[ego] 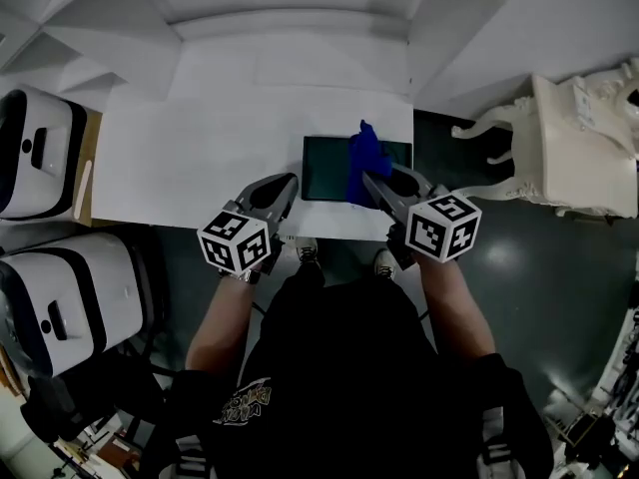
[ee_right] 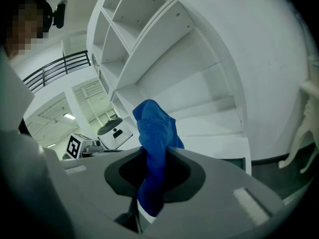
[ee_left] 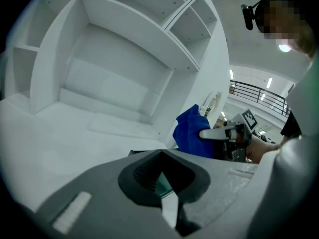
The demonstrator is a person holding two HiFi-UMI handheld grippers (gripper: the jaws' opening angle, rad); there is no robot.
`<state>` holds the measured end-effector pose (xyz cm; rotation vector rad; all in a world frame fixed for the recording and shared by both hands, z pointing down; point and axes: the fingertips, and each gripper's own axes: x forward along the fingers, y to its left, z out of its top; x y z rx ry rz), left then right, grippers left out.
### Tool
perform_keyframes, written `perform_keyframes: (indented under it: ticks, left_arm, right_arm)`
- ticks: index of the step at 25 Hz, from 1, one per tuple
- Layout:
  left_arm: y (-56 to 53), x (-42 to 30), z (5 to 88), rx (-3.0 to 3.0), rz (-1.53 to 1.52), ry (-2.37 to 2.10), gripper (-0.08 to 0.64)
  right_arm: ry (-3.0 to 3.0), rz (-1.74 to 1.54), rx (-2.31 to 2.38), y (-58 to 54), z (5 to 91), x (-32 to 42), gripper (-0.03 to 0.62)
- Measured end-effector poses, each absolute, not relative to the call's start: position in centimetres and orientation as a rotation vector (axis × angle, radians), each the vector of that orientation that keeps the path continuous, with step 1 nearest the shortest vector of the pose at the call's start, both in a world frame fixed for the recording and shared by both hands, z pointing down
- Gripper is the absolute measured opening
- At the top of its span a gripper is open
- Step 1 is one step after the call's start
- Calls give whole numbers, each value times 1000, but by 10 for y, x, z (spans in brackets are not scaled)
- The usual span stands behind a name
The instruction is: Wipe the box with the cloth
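Note:
A flat dark green box (ego: pixel 327 168) lies on the white table (ego: pixel 200 158) near its front edge. A blue cloth (ego: pixel 366 158) stands bunched over the box's right part, and my right gripper (ego: pixel 373 185) is shut on it; the cloth (ee_right: pixel 154 153) sticks up between its jaws. My left gripper (ego: pixel 290 188) is shut with nothing in it, just left of the box's front corner. From the left gripper view I see the blue cloth (ee_left: pixel 192 133) and the right gripper (ee_left: pixel 219 133) holding it, with a sliver of the box (ee_left: pixel 162 183) past my jaws.
White shelving (ego: pixel 290 28) rises behind the table. Two white machines (ego: pixel 40 153) (ego: pixel 70 297) stand at the left by a brown board. An ornate white chair (ego: pixel 569 148) stands at the right on the dark floor.

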<state>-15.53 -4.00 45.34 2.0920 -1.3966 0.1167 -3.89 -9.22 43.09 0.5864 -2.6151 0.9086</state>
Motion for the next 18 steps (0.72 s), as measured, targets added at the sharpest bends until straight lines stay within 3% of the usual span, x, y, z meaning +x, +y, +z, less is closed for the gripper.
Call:
perform_keyframes:
  ticks: [6, 12, 18]
  left_arm:
    - [-51, -162, 477, 2131, 213, -1272, 2]
    - [-55, -157, 503, 2143, 263, -1134, 73]
    - [-57, -154, 523, 2135, 268, -1044, 77]
  right_arm:
    - [-2572, 938, 689, -98, 442, -62, 94]
    - [-2497, 965, 773, -97, 461, -79, 94]
    - [-2427, 981, 806, -97, 480, -100, 94]
